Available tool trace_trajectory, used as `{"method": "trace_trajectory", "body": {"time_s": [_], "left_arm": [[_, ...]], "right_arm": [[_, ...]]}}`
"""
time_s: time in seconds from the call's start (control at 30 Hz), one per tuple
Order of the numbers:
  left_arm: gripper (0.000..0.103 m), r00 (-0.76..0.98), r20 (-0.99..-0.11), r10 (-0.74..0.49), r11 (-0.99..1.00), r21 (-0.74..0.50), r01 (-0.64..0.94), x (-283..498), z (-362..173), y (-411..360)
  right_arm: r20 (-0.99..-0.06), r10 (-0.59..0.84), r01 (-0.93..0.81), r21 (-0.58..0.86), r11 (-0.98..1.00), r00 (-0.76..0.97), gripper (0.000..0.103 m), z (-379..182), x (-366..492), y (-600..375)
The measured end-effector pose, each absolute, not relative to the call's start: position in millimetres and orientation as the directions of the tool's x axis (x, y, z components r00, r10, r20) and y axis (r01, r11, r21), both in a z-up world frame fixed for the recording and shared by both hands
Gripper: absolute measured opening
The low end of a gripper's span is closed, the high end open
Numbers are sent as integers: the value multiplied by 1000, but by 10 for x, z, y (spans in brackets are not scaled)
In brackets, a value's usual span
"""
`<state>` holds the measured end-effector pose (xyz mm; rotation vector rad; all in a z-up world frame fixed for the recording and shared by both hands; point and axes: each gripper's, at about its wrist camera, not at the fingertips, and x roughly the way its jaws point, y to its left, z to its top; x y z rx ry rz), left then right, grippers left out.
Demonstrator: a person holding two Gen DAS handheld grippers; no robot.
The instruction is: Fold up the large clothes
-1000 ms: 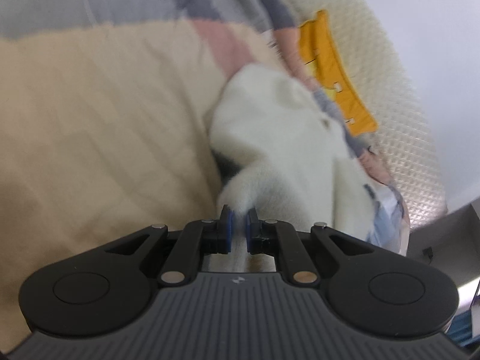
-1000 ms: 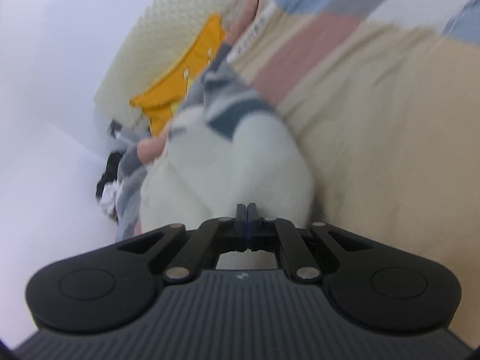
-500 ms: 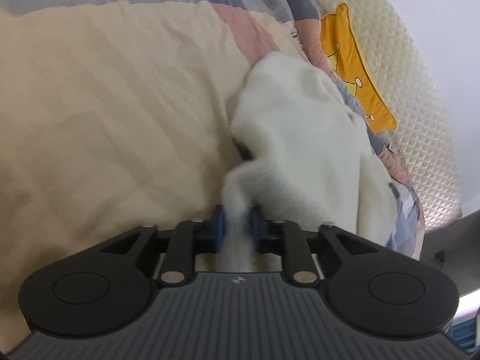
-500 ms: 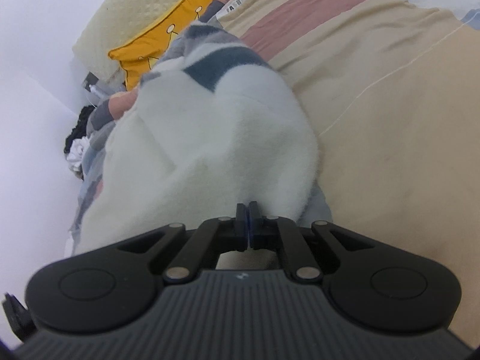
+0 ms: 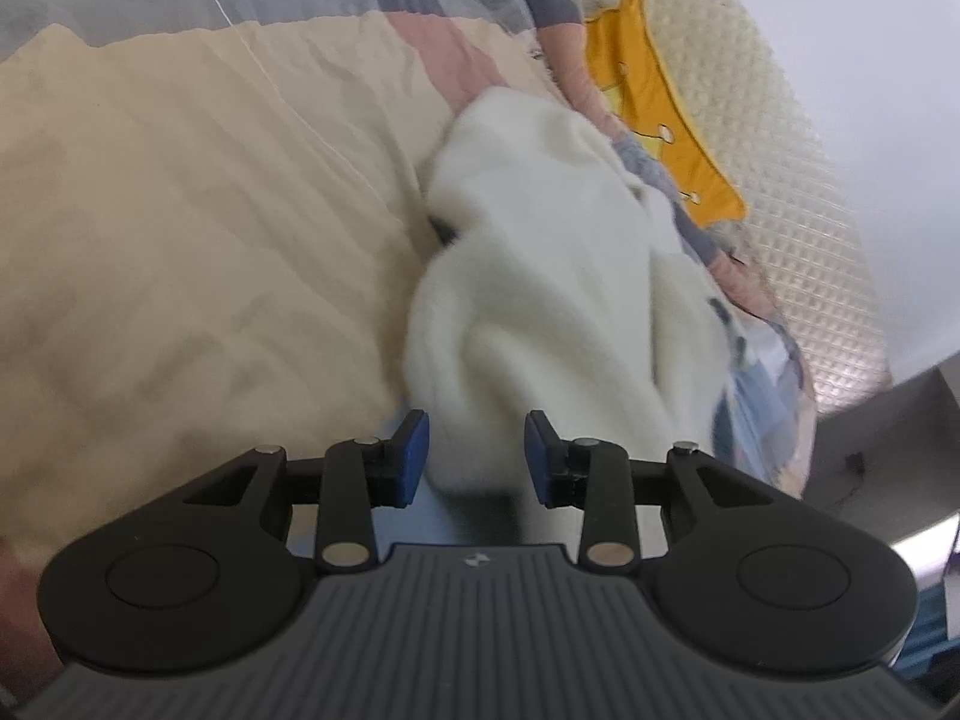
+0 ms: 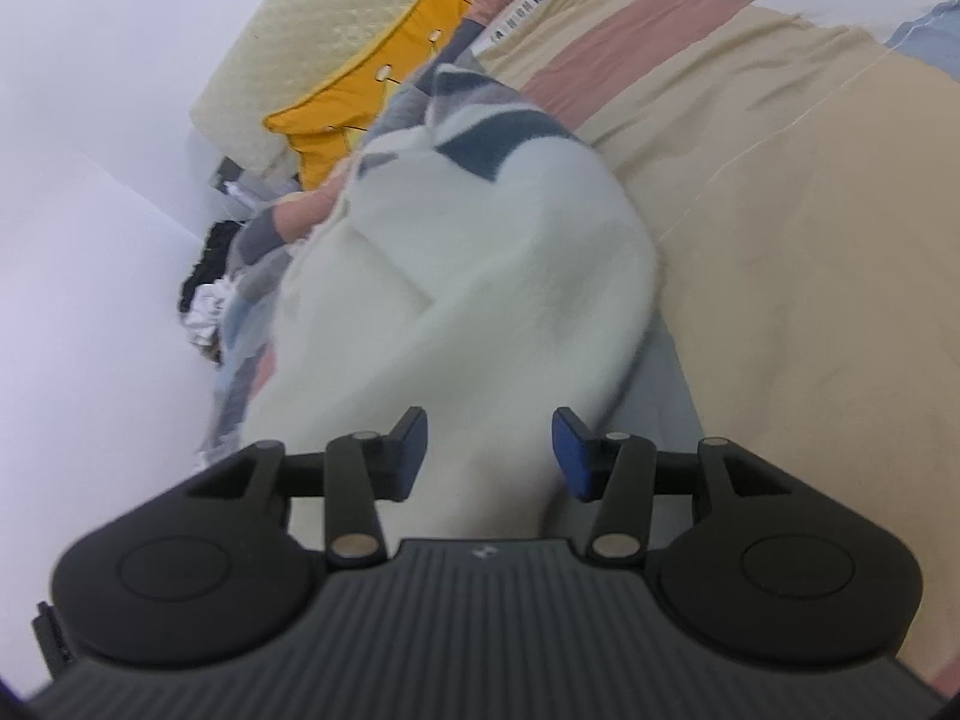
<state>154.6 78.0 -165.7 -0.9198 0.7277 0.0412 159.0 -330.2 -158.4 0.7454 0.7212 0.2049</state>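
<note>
I see my left gripper (image 5: 477,459) and right gripper (image 6: 489,456) both opening, jaws moderately apart, with white fleece garment (image 5: 558,276) cloth lying between the pads unpinched. The garment lies bunched on the patchwork bedspread (image 5: 180,228), near the bed's head edge, below a yellow pillow (image 6: 372,96).

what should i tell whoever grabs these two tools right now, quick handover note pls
Left tool: jaws opening, a fold of the white fleece garment still between the pads, no longer pinched.
Right tool: jaws opening too, the same garment between them, released.
Garment lies bunched on the beige quilt, near the yellow pillow at the head of the bed.
Done: both corners let go after a fold.
Left: it looks lumpy, so probably flatten and fold again.
</note>
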Motion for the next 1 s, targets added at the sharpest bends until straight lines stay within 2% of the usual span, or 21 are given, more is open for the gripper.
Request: {"method": "trace_trajectory", "body": {"time_s": [0.17, 0.33, 0.47, 0.7, 1.0], "left_arm": [[41, 710, -657, -251, 747, -598, -289, 1514, -1617, 509], [41, 634, -718, -288, 773, -565, -289, 1590, -1751, 397], [41, 629, -719, -296, 795, -550, -255, 1647, -1774, 341], [41, 727, -637, -258, 844, -514, -151, 1696, -1566, 337], [41, 749, -611, -257, 852, -510, -123, 2130, -1593, 198]], "right_arm": [[-553, 455, 60, 678, 733, 698, 50, -1595, 1539, -3210], [-670, 417, 49, 560, 827, 614, 50, -1660, 1606, -3040], [-687, 445, 6, 547, 837, 574, 50, -1711, 1647, -2941], [-639, 486, -71, 561, 825, 596, 50, -1695, 1743, -2815], [-540, 530, -56, 664, 746, 654, 50, -1764, 1984, -2875]]}}
